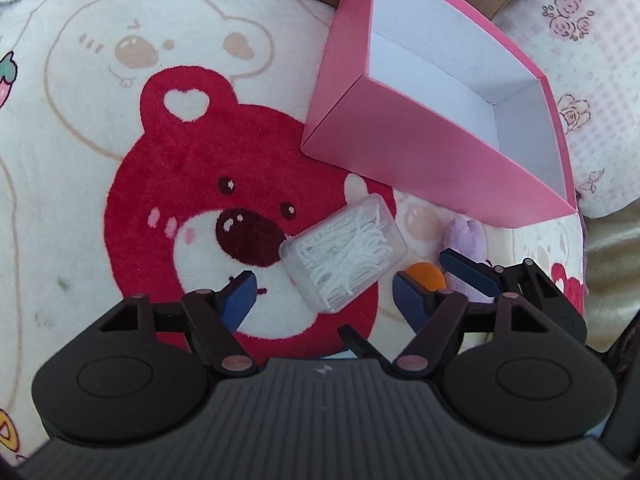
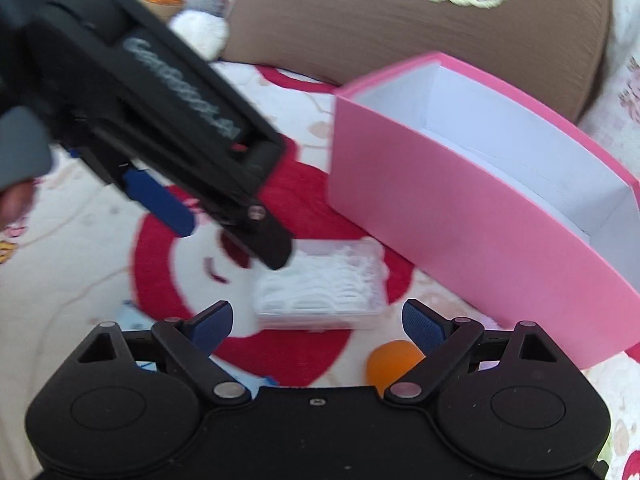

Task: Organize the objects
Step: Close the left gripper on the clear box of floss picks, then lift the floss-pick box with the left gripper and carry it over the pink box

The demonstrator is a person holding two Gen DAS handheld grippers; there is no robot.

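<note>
Blue-padded left gripper, jaws apart and empty, straddles the clear floss-pick case on the bear blanket; closing comes next (pink box waits empty). Right gripper hovers wide.

The clear case of floss picks lies on the bear-print blanket with open fabric to its left. The pink box stands close behind and to the right, its open top unobstructed. An orange ball and a purple plush crowd the case's right side. The right gripper stands open just short of the case; the left gripper reaches in from the left over the case, perhaps touching it, though blur hides this.
</note>
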